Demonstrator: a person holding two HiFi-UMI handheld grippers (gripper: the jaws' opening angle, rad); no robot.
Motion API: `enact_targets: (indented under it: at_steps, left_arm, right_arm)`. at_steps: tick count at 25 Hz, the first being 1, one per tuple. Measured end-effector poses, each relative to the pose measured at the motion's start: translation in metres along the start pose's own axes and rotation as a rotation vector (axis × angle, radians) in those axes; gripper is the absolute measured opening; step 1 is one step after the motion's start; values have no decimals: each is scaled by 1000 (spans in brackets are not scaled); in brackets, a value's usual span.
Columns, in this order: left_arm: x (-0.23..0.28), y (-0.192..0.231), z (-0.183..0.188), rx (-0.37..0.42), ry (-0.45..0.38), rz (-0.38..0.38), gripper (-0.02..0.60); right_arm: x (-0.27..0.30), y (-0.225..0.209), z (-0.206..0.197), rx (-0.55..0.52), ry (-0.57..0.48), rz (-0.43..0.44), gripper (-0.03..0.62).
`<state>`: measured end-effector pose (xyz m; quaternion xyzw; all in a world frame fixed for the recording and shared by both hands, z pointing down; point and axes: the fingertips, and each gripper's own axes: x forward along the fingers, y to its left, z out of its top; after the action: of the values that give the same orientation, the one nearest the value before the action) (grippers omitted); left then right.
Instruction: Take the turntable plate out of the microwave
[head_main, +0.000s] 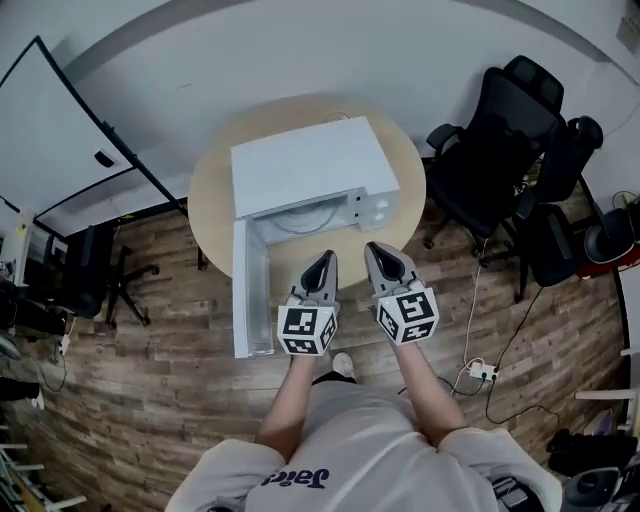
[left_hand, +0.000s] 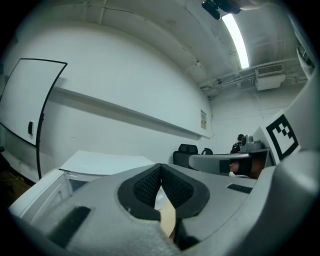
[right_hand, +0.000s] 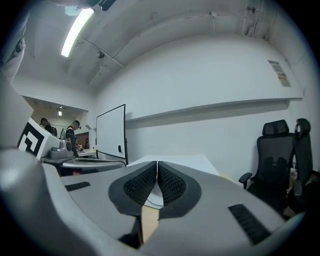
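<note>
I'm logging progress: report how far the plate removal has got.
Done: the microwave door stands open. In hand: nothing; the left gripper and right gripper are shut and empty before the opening. Left: the plate lies inside, yet to be gripped and taken out.

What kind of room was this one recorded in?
Most likely an office or lab workroom: black office chairs, a whiteboard, and a white microwave with its door open on a round wooden table.
</note>
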<state>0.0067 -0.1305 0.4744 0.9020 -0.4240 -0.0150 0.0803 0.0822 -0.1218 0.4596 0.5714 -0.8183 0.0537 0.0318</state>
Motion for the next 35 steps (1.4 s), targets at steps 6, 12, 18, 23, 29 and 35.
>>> enact_targets:
  at_steps: [6,12,18,23,29,35]
  left_arm:
    - [3,45,-2,-26,-3,73,15]
    - [5,73,-7,-36,4,122,15]
    - [9,84,-22,-53,30,149,15]
    - [13,97,-39,-70,55,202,15]
    - [31,117,-70,-117,114,259,17]
    - [46,137,-121,-243,201,309,17]
  right_arm:
    - [53,24,3,-31,9,94,18]
    - [74,33,0,-47,19,130,18]
    - [77,18,-27,-5,70,110,18]
    - [94,17,-50,6,116,143,18]
    - [123,15,-60,-21,141,195,18]
    - [141,6,-80,-9,184,228,18]
